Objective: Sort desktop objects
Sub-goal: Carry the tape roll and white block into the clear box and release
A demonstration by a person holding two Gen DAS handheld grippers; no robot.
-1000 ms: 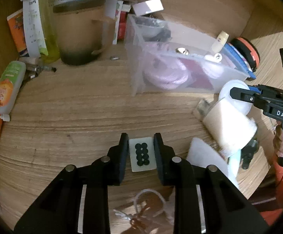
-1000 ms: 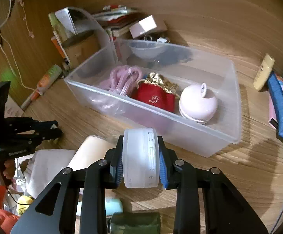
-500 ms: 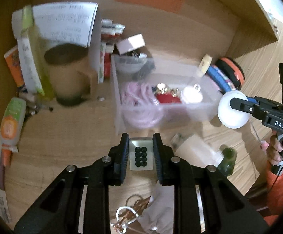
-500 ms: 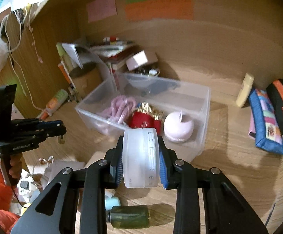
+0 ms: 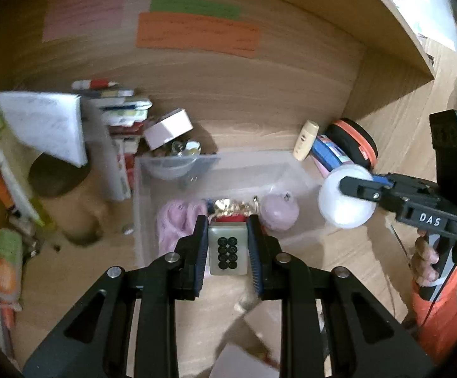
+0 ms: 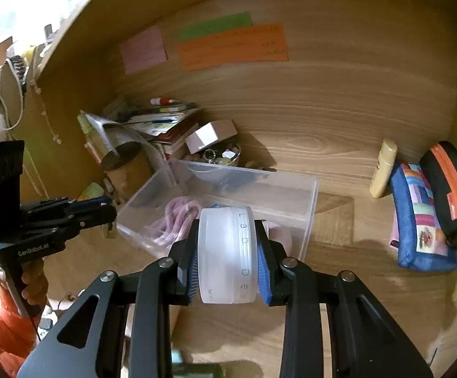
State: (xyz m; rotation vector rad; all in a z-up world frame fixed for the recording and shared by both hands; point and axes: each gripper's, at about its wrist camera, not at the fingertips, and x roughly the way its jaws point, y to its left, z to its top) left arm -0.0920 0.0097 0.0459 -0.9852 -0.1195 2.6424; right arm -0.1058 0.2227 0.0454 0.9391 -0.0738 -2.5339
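My left gripper [image 5: 227,249] is shut on a pale mahjong tile [image 5: 227,252] with black dots, held in the air in front of the clear plastic bin [image 5: 301,182]. The bin holds a pink cord [image 5: 178,220], a red and gold pouch [image 5: 231,209] and a pink round case [image 5: 279,212]. My right gripper [image 6: 227,258] is shut on a white round jar [image 6: 227,255], held above the near side of the bin [image 6: 310,208]. The jar also shows in the left wrist view [image 5: 345,198], at the right of the bin.
A stack of books [image 6: 165,126] with a small pink box [image 6: 211,135] and a brown cup [image 5: 58,176] stand behind and left of the bin. A cream tube [image 6: 382,167], a patchwork pouch [image 6: 420,220] and a black and orange case [image 6: 452,186] lie at the right.
Both grippers have risen from the desk with their objects and now hang over the near side of the bin. The clutter on the near desk has dropped out of view.
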